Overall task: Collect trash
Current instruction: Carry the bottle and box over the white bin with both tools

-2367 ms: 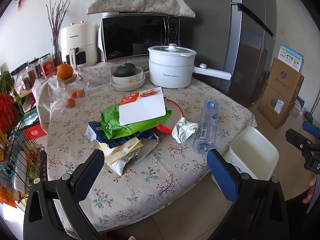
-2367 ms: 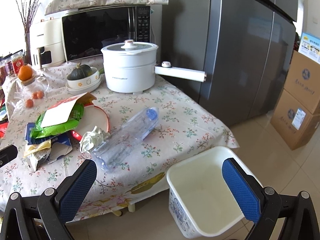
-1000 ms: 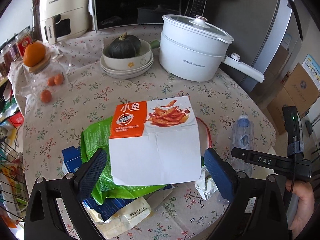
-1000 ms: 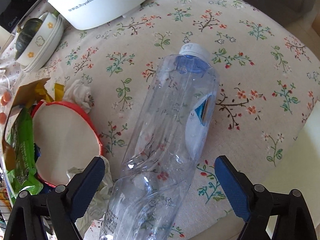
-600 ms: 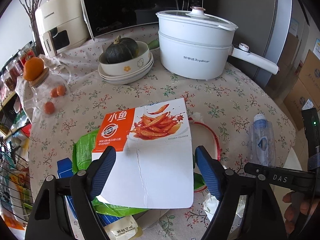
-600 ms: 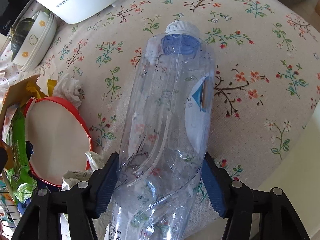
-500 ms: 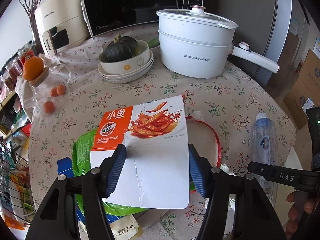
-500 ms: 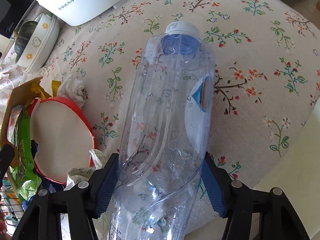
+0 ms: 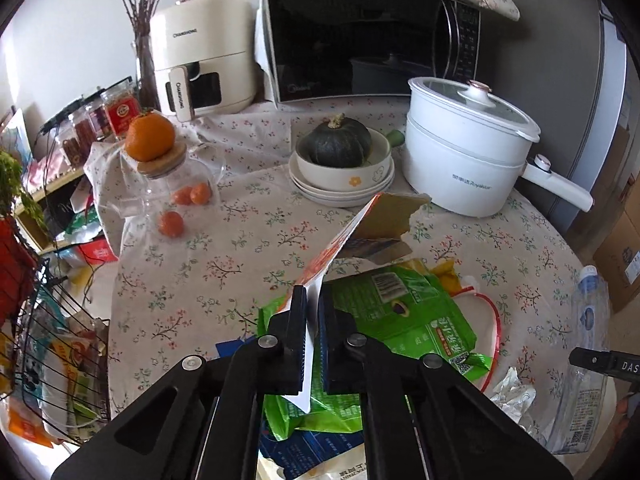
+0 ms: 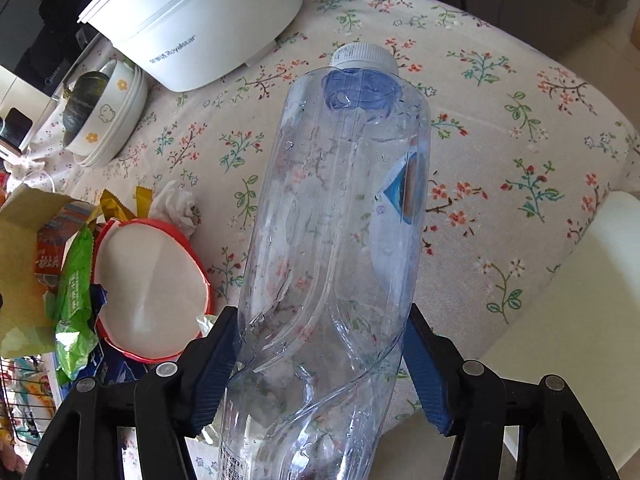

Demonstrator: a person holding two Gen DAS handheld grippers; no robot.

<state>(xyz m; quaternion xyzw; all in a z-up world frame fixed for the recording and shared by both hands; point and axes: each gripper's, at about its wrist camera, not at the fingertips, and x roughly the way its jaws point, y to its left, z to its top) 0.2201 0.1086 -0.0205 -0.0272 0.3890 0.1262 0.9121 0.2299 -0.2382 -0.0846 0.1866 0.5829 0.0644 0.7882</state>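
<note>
My left gripper (image 9: 314, 308) is shut on the edge of a flattened orange-and-white snack box (image 9: 384, 216), which stands tilted on edge above a green snack bag (image 9: 400, 312). A clear plastic bottle (image 10: 340, 200) with a white cap points away from me over the floral tablecloth. My right gripper (image 10: 320, 350) is shut on its dented lower half. In the left wrist view the bottle (image 9: 588, 340) shows at the far right. A red-rimmed paper lid (image 10: 148, 280), a crumpled tissue (image 10: 176, 204) and foil (image 9: 512, 388) lie beside the pile.
A white bin (image 10: 580, 320) stands on the floor off the table's right edge. At the back are a white pot (image 9: 464, 160), a bowl with a squash (image 9: 340, 160), a glass jar with oranges (image 9: 168, 184), a microwave (image 9: 360, 40) and an air fryer (image 9: 200, 56). A wire rack (image 9: 48, 352) is at left.
My left gripper has shut on the snack box and lifted it from flat to tilted on edge. My right gripper has shut on the bottle and still holds it.
</note>
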